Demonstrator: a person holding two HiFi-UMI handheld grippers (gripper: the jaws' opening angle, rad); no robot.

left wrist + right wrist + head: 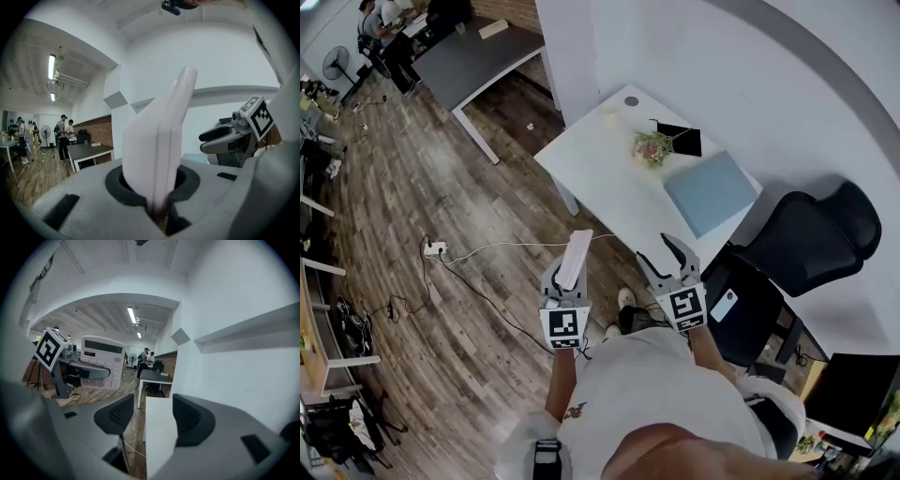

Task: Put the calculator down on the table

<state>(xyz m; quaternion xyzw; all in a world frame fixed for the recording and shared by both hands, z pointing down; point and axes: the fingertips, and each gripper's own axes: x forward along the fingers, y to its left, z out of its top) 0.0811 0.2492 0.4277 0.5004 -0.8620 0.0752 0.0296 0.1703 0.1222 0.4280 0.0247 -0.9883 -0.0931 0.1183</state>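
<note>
1. The white worktop (609, 178) stands ahead with a blue folder (710, 192) and flowers (652, 147) on it. Both tongs stop short of it, over the floor (441, 187).
2. The forearms (562, 382) reach forward side by side, near level. A white shirt (647, 384) hides the upper arms.
3. The right tongs (661, 255) gape with nothing between them.
4. The left tongs (565, 279) clamp the lower end of the calculator (575, 260), upright in the air. It is edge-on from above, and its keys show only in the right gripper view.
</note>
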